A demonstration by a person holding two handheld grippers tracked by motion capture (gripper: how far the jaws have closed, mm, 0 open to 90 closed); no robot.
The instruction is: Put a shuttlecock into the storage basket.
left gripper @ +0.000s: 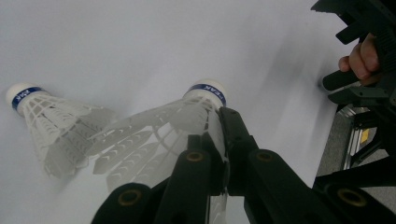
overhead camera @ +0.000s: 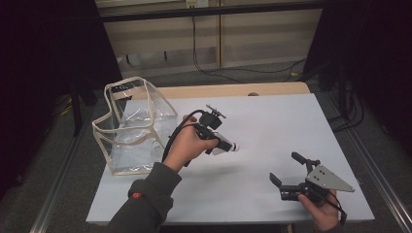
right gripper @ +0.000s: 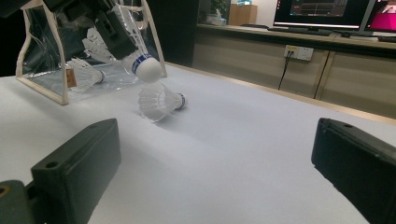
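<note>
Two shuttlecocks show on the white table; the left gripper, raised and angled downward, clamps one shuttlecock by its skirt; another shuttlecock lies just beside; the right gripper rests low, jaws wide apart.

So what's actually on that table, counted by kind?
Shuttlecocks: 3, one held, one on the table, one inside the bag.
Clear bag: 1.
Grippers: 2, left, right.
Total: 6.
</note>
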